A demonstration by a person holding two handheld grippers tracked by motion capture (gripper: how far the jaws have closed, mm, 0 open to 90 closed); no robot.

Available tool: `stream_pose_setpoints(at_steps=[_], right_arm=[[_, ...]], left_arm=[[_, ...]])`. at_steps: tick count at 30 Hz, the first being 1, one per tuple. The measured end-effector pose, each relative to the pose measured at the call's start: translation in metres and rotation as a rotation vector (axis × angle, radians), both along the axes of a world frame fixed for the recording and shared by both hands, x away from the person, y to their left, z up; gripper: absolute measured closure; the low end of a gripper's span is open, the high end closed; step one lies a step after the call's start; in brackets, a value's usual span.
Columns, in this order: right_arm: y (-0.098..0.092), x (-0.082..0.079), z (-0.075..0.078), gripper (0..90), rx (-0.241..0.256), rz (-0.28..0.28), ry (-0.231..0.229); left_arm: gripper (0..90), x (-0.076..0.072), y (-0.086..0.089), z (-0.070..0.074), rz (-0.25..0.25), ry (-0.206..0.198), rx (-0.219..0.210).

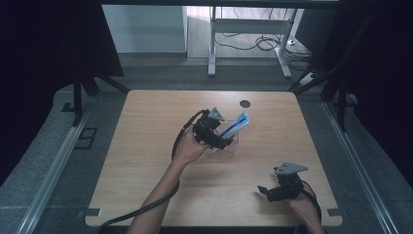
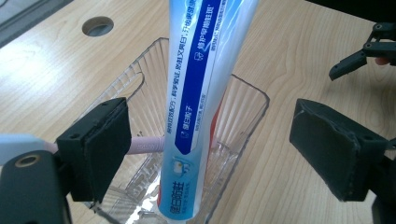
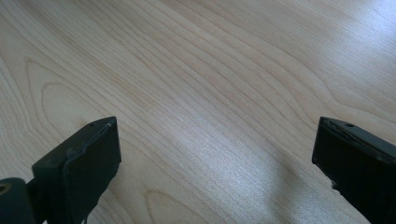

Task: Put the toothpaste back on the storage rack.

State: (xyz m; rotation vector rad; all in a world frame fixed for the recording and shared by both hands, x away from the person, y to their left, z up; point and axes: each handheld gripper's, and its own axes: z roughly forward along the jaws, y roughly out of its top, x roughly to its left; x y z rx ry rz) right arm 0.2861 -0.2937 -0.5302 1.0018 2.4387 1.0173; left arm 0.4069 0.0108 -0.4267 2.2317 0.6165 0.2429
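Your left gripper has its jaws spread wide on either side of the toothpaste tube, which stands tilted in the clear plastic bin at mid-table. A pink handle lies behind the tube, its ends hidden. Your right gripper, jaws apart and empty, hovers near the table front edge, well clear.

Light wood bench with a round hole near its far edge, sitting on grey floor. Behind it there's a white desk frame with loose cables, black curtains both sides.
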Motion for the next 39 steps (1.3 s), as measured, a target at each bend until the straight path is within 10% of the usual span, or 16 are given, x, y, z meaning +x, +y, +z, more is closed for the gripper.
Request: stream_pose_setpoints(at_steps=[39], right_arm=[[0.002,-0.001,0.0,1.3,0.001,0.001,-0.007]], left_arm=[[12.8,-0.036,0.057,-0.004,0.069,-0.043,-0.004]])
